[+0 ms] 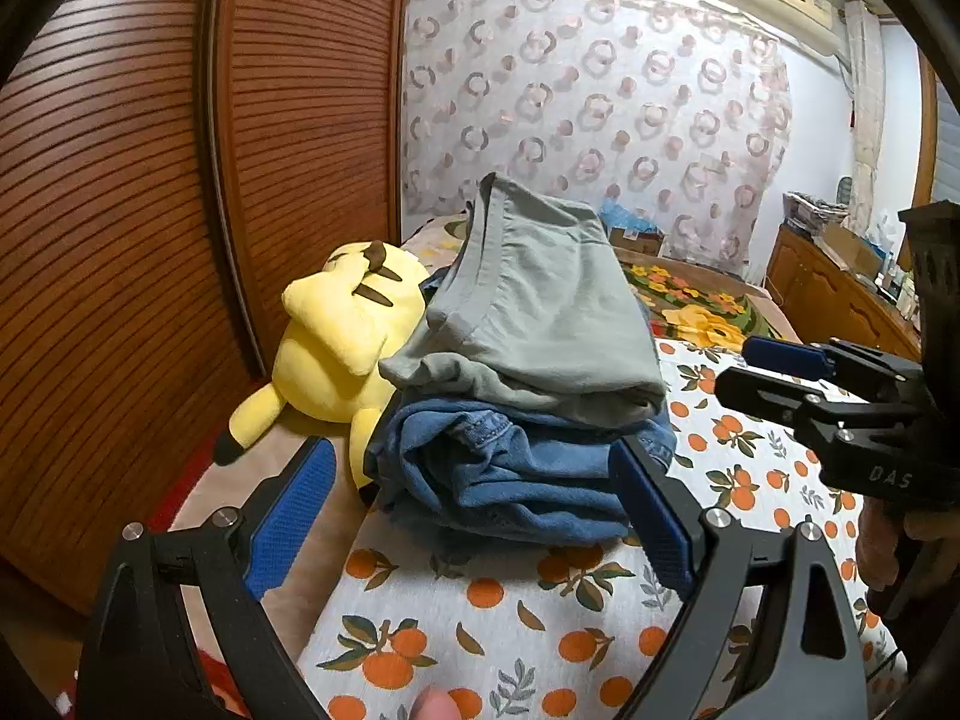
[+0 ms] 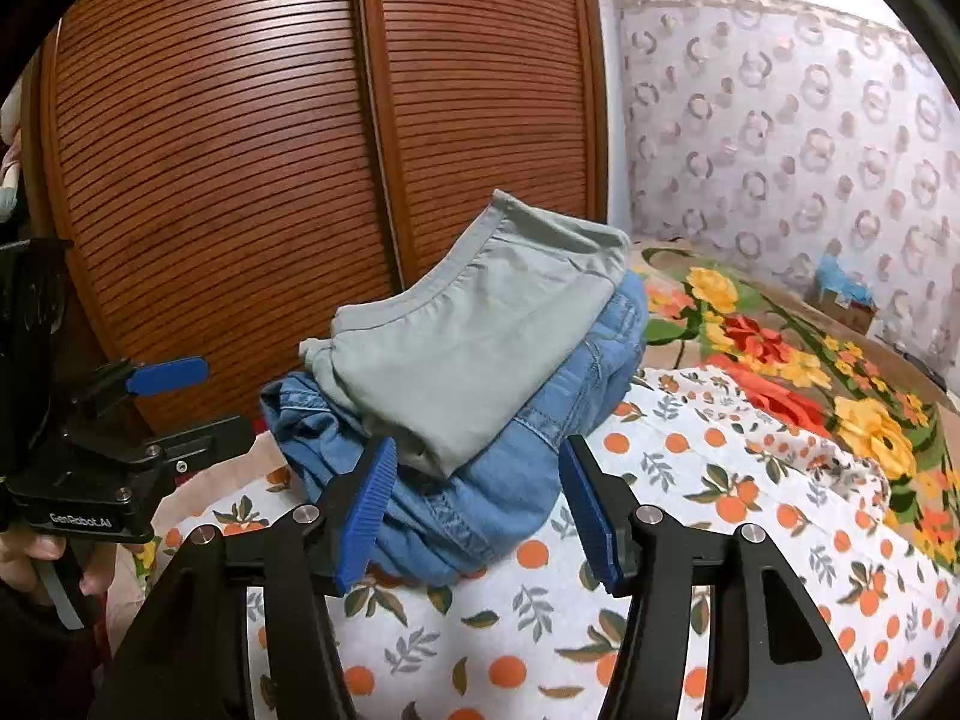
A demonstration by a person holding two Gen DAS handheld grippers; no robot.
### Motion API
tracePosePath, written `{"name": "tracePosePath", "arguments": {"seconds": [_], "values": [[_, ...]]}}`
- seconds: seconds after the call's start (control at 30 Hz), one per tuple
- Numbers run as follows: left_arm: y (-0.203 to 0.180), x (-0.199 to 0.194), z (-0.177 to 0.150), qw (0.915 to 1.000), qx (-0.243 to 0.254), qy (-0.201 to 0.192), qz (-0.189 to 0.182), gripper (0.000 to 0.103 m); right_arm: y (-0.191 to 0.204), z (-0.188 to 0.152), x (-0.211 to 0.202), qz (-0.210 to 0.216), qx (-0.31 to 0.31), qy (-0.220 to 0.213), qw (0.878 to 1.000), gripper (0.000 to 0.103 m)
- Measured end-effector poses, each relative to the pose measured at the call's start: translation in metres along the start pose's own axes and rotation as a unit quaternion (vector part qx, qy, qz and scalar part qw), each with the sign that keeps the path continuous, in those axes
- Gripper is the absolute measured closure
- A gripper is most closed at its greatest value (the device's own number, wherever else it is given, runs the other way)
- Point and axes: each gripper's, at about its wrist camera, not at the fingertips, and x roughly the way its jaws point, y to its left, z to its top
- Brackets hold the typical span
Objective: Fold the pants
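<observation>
Left gripper, jaws spread wide and empty, blue pads on either side of the near end of the clothes stack without pressing it. Right gripper likewise parted and holding nothing, pads flanking the denim but apart from it. Grey-green pants folded into a neat flat rectangle, lying on top of folded blue jeans, both stacked on the orange-print sheet at the side of the bed near the slatted wooden wardrobe doors. Yellow Pikachu plush just beside the stack, touching its far-left side. Folding apparently finished: top pair compact, edges roughly aligned, waistband seam visible along one side, no loose legs trailing. Jeans below bulkier, with rumpled folds and a thick rounded edge at the near end, sticking out past the grey-green pair. Probably little left beyond pulling both grippers clear, or perhaps squaring the stack; hard to tell from these views whether any unfolded pants wait elsewhere. Floral blanket behind, patterned curtain beyond.
</observation>
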Motion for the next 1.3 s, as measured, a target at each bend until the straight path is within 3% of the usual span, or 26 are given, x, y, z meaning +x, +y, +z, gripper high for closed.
{"name": "tracePosePath", "arguments": {"seconds": [0.3,0.37,0.53,0.93,1.3], "values": [[-0.012,-0.013,-0.005,0.9996,0.026,-0.012,-0.003,0.010,0.013,-0.019,-0.032,-0.027,0.019,-0.013,0.999,0.028],[-0.016,-0.015,-0.005,0.9994,0.031,-0.014,-0.005,0.010,0.014,-0.024,-0.040,-0.038,0.027,-0.017,0.999,0.019],[-0.031,-0.018,-0.008,0.9987,0.045,-0.017,-0.020,0.010,0.018,-0.039,-0.060,-0.067,0.047,-0.028,0.996,0.015],[-0.072,-0.033,-0.019,0.9944,0.074,-0.019,-0.073,0.010,0.030,-0.068,-0.114,-0.139,0.078,-0.046,0.986,0.014],[-0.107,-0.055,-0.038,0.9885,0.091,-0.014,-0.120,0.010,0.053,-0.106,-0.179,-0.210,0.111,-0.057,0.970,0.014]]}}
